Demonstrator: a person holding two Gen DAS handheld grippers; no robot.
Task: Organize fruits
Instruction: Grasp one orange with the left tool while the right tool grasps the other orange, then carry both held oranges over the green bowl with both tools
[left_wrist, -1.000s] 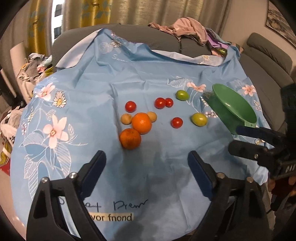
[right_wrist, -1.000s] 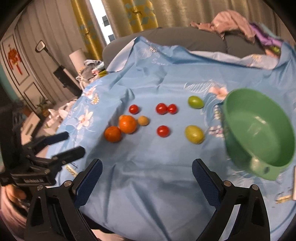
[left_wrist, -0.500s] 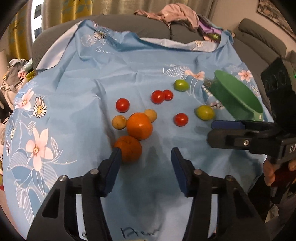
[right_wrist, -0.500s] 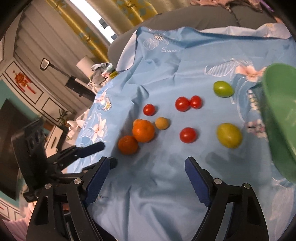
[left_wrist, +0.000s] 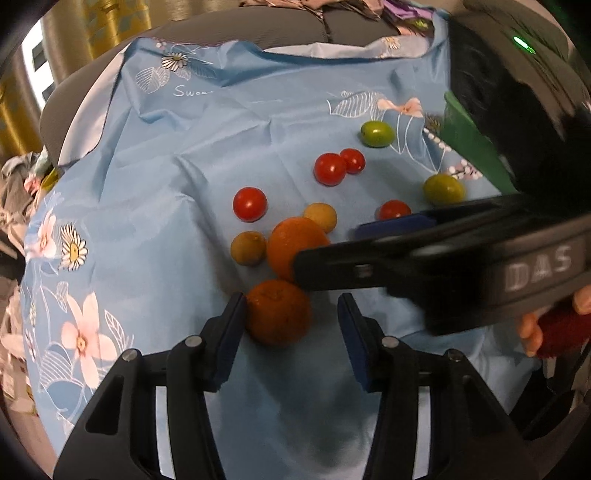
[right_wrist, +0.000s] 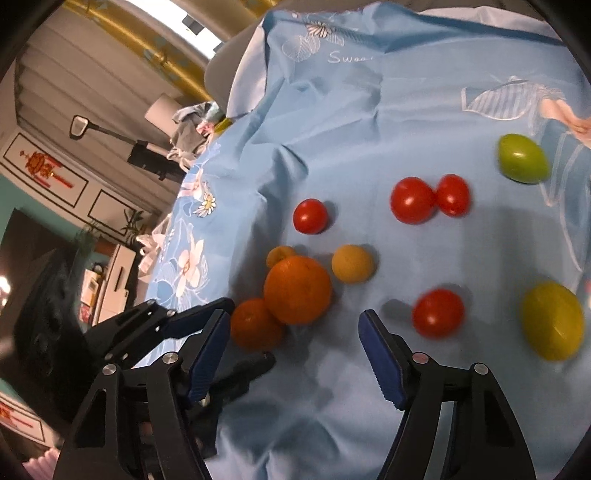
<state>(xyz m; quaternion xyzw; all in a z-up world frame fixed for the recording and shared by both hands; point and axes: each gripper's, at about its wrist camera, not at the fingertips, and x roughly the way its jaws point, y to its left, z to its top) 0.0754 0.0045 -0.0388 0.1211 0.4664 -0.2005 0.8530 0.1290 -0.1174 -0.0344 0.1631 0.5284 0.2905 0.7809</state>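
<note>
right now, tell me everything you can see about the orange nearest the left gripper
The nearer orange is round, deep orange with a dimpled peel and a small stem dimple on top. It sits on the blue flowered cloth, leaning against the bigger orange behind it. It lies between the jaws of the left gripper, which are closing; one pad is at its side, the other still apart from it.

Fruit lies spread on the tablecloth (left_wrist: 192, 155) over a sofa (left_wrist: 288, 22). Nearest in the left wrist view: small orange (left_wrist: 277, 312), touching the big orange (left_wrist: 291, 245) behind it. Round fruit (left_wrist: 248, 248) left of the big orange, another (left_wrist: 320, 217) behind-right. Lone tomato (left_wrist: 249, 204) behind these; tomato pair (left_wrist: 338, 167) farther right, touching. Bowl (left_wrist: 474, 147) at right edge.
</note>
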